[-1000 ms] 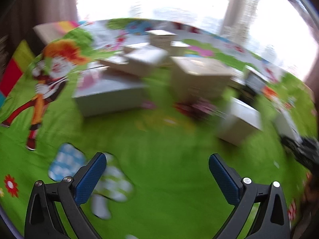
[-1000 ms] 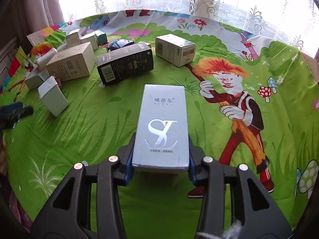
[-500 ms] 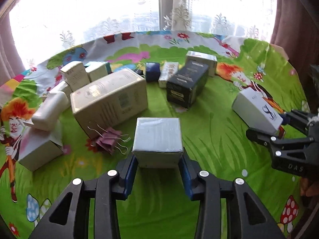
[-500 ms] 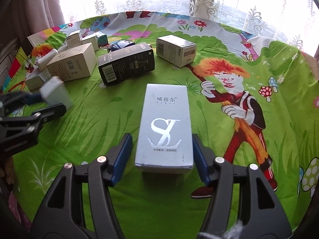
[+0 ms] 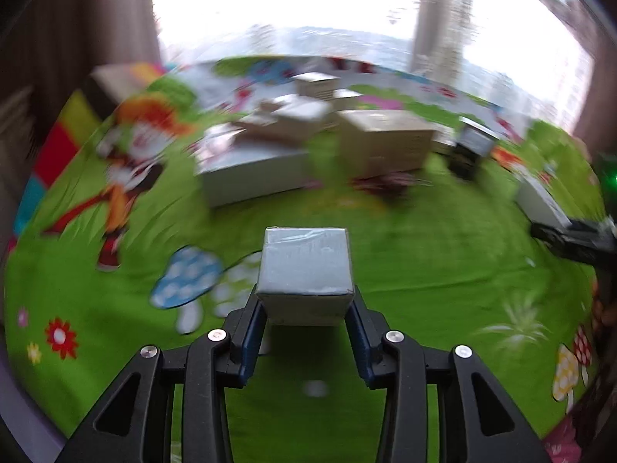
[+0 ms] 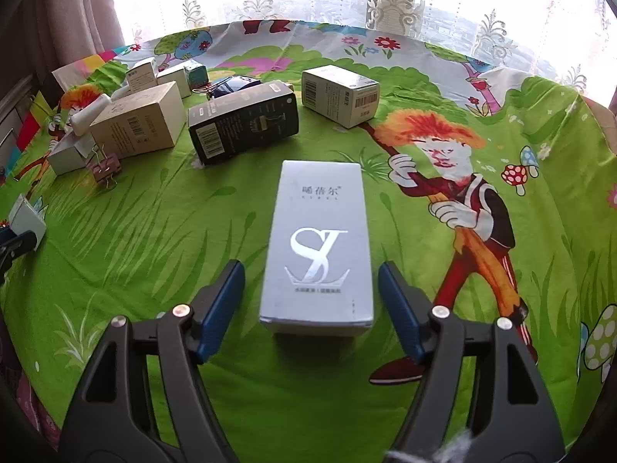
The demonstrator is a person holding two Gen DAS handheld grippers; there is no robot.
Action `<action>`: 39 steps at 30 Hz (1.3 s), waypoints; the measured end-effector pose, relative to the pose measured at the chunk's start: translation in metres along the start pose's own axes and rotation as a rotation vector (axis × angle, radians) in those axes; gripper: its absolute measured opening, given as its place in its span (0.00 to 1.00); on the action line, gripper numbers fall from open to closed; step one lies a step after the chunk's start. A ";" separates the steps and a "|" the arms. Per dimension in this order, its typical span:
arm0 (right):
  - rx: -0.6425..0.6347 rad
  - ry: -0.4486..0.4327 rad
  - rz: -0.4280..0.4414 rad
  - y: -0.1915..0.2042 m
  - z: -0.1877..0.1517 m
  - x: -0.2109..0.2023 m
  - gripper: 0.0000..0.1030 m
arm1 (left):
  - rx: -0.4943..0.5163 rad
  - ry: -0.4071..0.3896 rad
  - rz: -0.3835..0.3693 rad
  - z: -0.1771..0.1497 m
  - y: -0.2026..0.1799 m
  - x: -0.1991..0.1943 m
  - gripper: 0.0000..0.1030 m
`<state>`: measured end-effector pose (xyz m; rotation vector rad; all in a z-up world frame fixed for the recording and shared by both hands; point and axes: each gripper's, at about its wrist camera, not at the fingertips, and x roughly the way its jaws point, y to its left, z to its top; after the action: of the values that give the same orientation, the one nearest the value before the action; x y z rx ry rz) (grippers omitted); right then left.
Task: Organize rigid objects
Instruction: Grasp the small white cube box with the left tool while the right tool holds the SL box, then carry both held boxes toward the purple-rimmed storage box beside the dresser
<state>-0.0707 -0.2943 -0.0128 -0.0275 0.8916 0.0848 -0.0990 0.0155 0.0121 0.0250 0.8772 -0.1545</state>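
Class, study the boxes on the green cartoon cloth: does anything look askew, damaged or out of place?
Nothing looks damaged or spilled. The black rectangular carton lies on its side, skewed against the beige cardboard box beside it, and a pink binder clip lies loose among the boxes, the only non-box there.

Backlit by blown-out window (image 6: 308,0); left view motion-blurred, right sharp; fisheye edges.

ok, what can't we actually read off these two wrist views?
- Left wrist: motion blur smears the far boxes; no print legible.
- Left wrist: underside of the small grey box, hidden by the box itself.
- Right wrist: small print on the silver SL box, too small.
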 end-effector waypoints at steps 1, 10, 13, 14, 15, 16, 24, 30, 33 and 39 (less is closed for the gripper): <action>0.001 0.001 -0.002 0.000 0.000 0.000 0.74 | -0.023 -0.006 0.009 0.001 0.007 0.002 0.40; 0.004 0.002 -0.002 -0.001 0.000 0.001 0.76 | -0.113 -0.001 0.031 0.007 0.031 0.011 0.56; 0.006 0.001 0.002 -0.002 0.000 0.001 0.77 | -0.132 0.004 0.037 0.006 0.036 0.015 0.61; 0.006 0.001 0.002 -0.002 -0.001 0.001 0.77 | -0.140 0.002 0.036 0.006 0.039 0.015 0.61; 0.006 0.001 0.002 -0.002 0.000 0.001 0.76 | -0.147 -0.004 0.038 0.006 0.041 0.014 0.60; 0.007 -0.001 0.002 -0.002 0.000 0.000 0.75 | -0.152 -0.006 0.038 0.007 0.042 0.013 0.57; 0.066 0.041 0.039 0.014 0.006 -0.007 0.44 | -0.112 0.005 0.033 0.004 0.036 0.010 0.41; -0.087 0.057 0.110 0.093 0.010 -0.007 0.44 | -0.080 -0.009 0.004 -0.001 0.020 0.000 0.41; -0.122 0.063 0.124 0.117 0.009 -0.007 0.44 | -0.062 -0.009 0.006 -0.002 0.016 -0.003 0.41; -0.229 0.073 0.096 0.157 0.000 -0.013 0.44 | -0.054 -0.007 -0.006 -0.009 0.011 -0.010 0.41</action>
<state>-0.0928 -0.1392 -0.0009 -0.2028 0.9528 0.2768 -0.1103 0.0288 0.0135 -0.0282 0.8743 -0.1368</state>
